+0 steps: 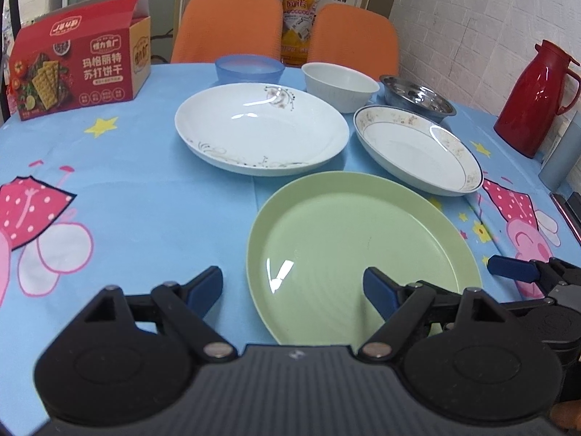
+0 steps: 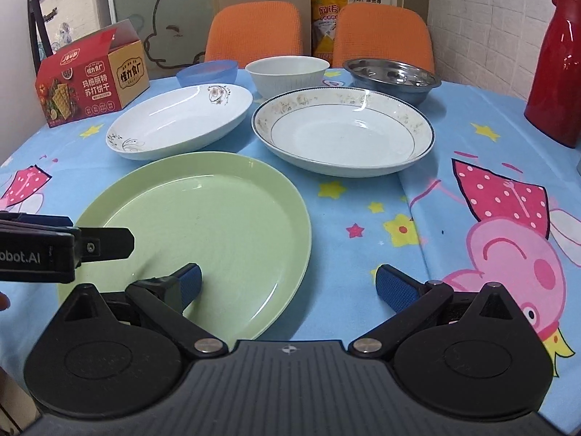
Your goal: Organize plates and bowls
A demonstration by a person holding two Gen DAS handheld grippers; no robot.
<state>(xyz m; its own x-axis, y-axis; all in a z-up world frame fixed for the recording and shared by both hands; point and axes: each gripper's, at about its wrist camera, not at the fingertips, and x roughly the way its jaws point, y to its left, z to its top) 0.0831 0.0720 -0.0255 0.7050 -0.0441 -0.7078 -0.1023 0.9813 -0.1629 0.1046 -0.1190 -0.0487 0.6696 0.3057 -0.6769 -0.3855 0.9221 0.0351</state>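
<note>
Broadly, a round table under a blue cartoon-print cloth (image 1: 127, 189) carries everything. Behind it stand two orange fabric chairs (image 2: 254, 32). At the table's left rear sits a red cardboard cracker box (image 1: 80, 69) with its flap open; at right a glossy red thermos jug (image 1: 533, 98), top cut off in the right wrist view. Nearest lies a matte pale-green round plate (image 2: 203, 225); beyond it a white oval floral dish (image 1: 261, 127), then a white gilt-rimmed deep plate (image 2: 341, 134). Rear row: shiny steel bowl (image 2: 392, 76), ribbed white ceramic bowl (image 2: 287, 72), translucent blue plastic bowl (image 1: 248, 67), partly hidden by the dishes. Left gripper (image 1: 292, 285) and right gripper (image 2: 287, 283) both spread wide, holding nothing, each straddling the green plate's rim.
</note>
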